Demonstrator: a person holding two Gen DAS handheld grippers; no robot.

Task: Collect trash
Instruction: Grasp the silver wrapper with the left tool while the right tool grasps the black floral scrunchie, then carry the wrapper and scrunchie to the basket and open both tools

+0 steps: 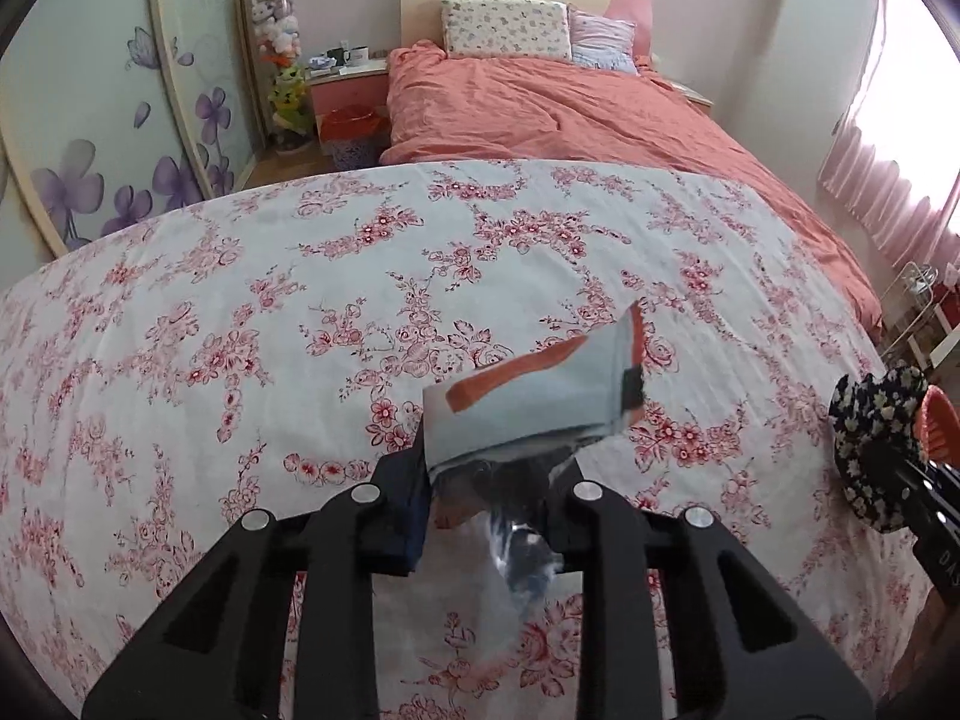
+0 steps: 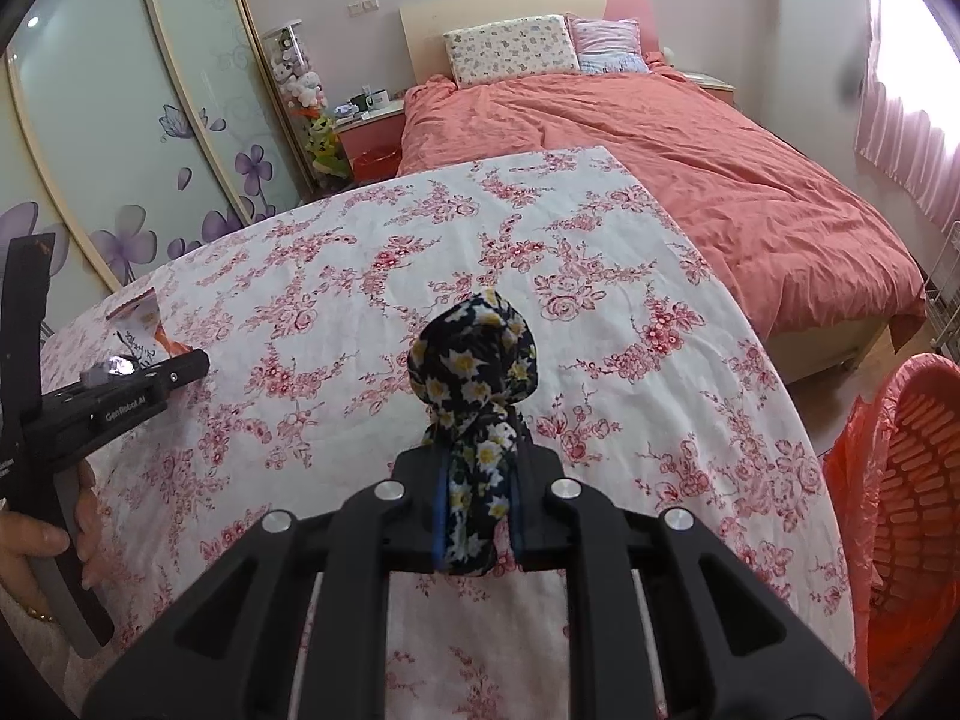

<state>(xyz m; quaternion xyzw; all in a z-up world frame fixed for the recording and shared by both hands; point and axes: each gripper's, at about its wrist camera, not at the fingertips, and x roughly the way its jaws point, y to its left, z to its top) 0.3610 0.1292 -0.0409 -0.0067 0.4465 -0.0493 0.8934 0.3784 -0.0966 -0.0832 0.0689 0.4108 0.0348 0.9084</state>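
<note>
Above the floral-clothed bench (image 1: 240,312), each hand-held gripper was clenched on trash, left (image 1: 489,480) gripping a snack wrapper (image 1: 534,402), right (image 2: 477,504) a floral cloth bundle (image 2: 474,360), probably for the orange bin (image 2: 918,480) beside the bench.

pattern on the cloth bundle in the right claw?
Dark navy-black with white, yellow-centred flowers on the cloth bundle. Clearest in the right wrist view.
</note>
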